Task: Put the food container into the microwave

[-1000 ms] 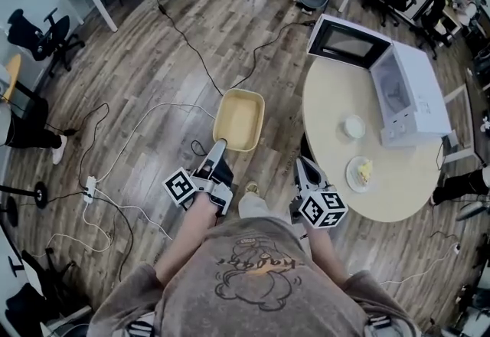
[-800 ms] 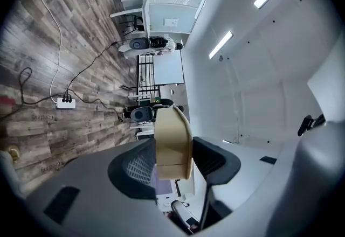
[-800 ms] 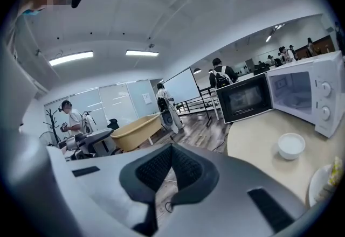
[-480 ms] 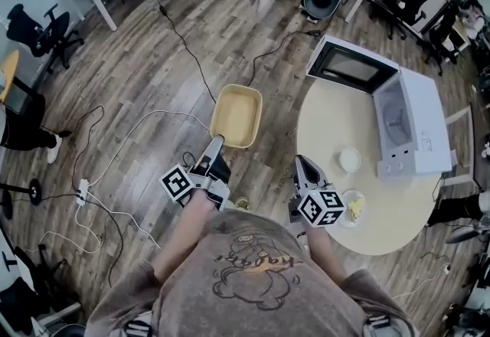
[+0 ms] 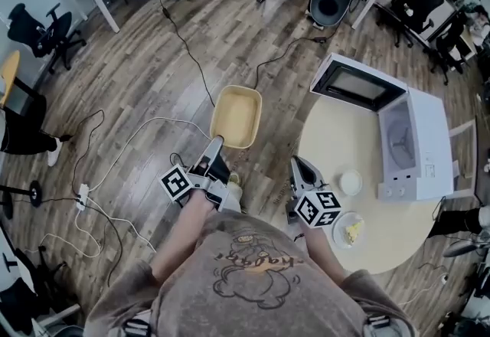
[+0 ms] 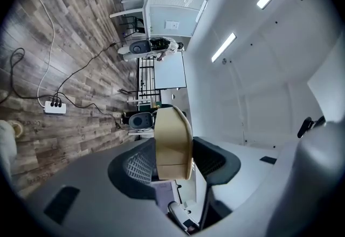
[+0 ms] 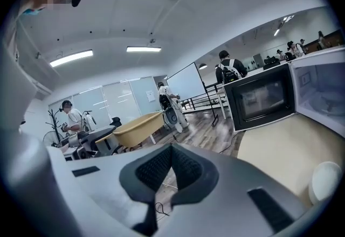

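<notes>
yellow food container [image 5: 237, 115] gripped by the left claw [image 5: 217, 144], near rim hidden inside it; right claw [image 5: 299, 165] clenched, empty.

My left gripper [image 5: 216, 145] points out ahead of my chest, its jaws clamped on the near rim of the food container [image 5: 237, 115]. My right gripper [image 5: 300, 168] is held alongside, well apart from it, jaws pressed together on nothing. Both forearms reach forward

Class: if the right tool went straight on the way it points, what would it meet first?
Probably nothing nearby: the right tool aims over the wooden floor, left of the table and the microwave door; depth is unclear.
</notes>
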`<action>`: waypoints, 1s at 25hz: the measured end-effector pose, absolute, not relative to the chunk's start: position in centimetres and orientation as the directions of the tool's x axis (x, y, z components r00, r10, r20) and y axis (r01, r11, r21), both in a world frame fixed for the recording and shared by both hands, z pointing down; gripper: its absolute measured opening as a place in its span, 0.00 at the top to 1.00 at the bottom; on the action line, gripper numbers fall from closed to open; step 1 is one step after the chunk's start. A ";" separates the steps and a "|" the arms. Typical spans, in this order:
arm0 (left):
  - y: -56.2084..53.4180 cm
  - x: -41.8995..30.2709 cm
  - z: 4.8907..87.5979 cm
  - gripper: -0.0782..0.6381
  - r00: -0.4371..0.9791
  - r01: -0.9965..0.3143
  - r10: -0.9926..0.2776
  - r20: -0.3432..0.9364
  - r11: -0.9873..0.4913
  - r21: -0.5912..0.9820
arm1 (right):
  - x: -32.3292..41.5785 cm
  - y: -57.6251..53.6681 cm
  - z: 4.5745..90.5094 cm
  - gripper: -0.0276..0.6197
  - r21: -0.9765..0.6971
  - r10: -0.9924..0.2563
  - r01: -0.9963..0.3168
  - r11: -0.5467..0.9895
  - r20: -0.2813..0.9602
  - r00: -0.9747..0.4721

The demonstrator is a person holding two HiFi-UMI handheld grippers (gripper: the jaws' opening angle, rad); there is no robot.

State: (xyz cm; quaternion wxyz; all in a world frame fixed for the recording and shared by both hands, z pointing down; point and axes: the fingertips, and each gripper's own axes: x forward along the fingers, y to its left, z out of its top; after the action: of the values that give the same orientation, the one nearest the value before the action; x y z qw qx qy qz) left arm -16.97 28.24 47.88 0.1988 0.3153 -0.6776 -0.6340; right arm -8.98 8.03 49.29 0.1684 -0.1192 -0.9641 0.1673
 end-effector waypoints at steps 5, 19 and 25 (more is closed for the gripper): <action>26.5 -21.7 48.0 0.57 -0.694 -0.184 -0.707 -0.134 -0.006 0.983 | -12.7 6.2 49.5 0.97 -0.357 0.247 0.134 0.925 0.292 -0.924; 15.8 -29.2 48.1 0.57 -0.475 -0.142 -0.867 -0.149 -0.092 0.986 | -16.4 -0.5 49.4 0.96 -0.360 0.010 -0.105 0.927 0.303 -0.953; 7.9 -28.8 48.3 0.57 -0.273 -0.115 -0.950 -0.155 -0.128 0.985 | -13.0 -5.2 49.4 0.96 -0.355 -0.191 -0.304 0.884 0.321 -0.928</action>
State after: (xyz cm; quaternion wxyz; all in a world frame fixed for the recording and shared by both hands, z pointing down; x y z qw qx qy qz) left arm -28.83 7.86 48.29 0.3622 0.4822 -0.5521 -0.5757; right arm -12.95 -5.22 49.38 0.1398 0.1289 -0.9604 0.2035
